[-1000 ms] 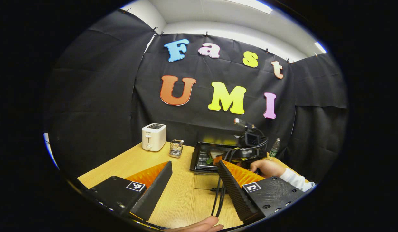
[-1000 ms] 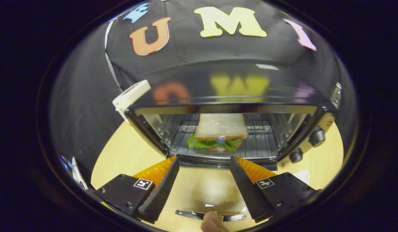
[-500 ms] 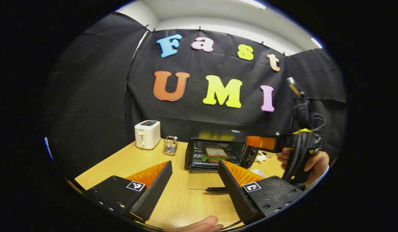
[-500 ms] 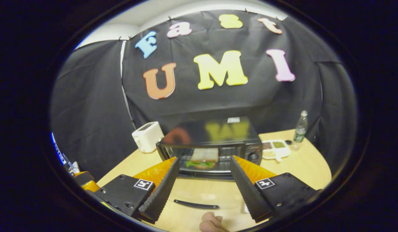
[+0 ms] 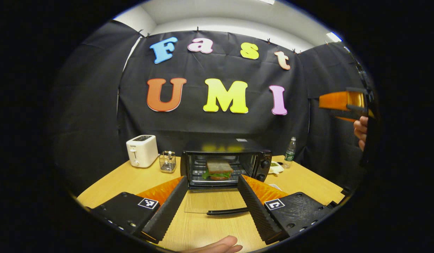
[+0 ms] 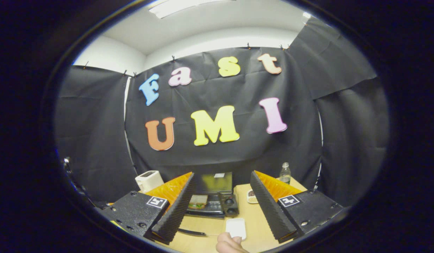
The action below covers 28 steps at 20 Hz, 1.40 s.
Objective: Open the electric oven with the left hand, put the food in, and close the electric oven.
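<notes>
Sandwich [image 5: 217, 170] sits on the oven [image 5: 225, 161] rack, door [image 5: 211, 203] down. Both grippers, left [image 5: 211, 207] and right [image 6: 222, 207], gape empty. Left should scoop under the door handle [image 5: 227, 211], swing up squarely.

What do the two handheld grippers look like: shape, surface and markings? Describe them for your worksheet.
The left gripper and the right gripper each have two wedge-shaped fingers with ribbed inner faces, mounted on black blocks fastened with screws. Each block carries a small square black-and-white marker.

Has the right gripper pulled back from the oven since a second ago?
Yes. In the right gripper view the oven now looks small and far between the open right gripper, where it earlier loomed close: the gripper has backed away and risen.
</notes>
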{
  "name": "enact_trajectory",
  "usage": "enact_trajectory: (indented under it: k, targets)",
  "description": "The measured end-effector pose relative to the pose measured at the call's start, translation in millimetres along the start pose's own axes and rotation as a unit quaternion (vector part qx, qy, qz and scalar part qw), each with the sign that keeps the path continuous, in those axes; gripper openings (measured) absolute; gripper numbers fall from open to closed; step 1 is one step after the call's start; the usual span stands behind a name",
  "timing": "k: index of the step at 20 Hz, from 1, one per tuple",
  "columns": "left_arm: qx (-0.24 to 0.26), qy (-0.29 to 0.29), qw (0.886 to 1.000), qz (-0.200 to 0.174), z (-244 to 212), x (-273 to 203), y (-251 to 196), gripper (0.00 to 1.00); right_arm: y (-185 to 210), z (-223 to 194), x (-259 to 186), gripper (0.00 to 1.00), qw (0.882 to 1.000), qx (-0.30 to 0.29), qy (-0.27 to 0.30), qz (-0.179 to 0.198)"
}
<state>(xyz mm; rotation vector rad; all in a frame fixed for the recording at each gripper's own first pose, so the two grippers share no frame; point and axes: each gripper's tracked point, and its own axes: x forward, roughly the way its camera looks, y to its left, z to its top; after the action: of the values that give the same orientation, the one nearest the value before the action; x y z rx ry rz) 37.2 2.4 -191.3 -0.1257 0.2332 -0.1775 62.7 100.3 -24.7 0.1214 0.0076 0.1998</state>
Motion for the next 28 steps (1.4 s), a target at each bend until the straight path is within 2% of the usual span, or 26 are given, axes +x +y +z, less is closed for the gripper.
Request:
enact_trajectory:
  k: [6,13,18,22,28]
  targets:
    - [0.013,0.119,0.993,-0.002,-82.8,36.3,-29.3,0.95,-45.2,21.3,-17.5,1.00,0.999,-0.011,-0.021,-0.026]
    - [0.004,0.195,0.981,0.015,-155.4,52.7,-40.5,0.95,-80.9,26.0,-33.1,1.00,0.999,-0.014,-0.031,-0.040]
    - [-0.005,0.227,0.974,0.019,-173.5,58.4,-45.9,0.95,-97.9,25.2,-49.2,1.00,0.998,-0.008,-0.037,-0.048]
    - [0.007,0.240,0.970,0.035,-178.9,67.9,-41.3,0.95,-102.0,14.6,-48.4,1.00,0.999,-0.008,-0.024,-0.042]
    - [0.013,0.253,0.967,0.038,-175.8,70.3,-41.9,0.94,-120.6,14.3,-53.6,1.00,0.998,-0.012,-0.025,-0.061]
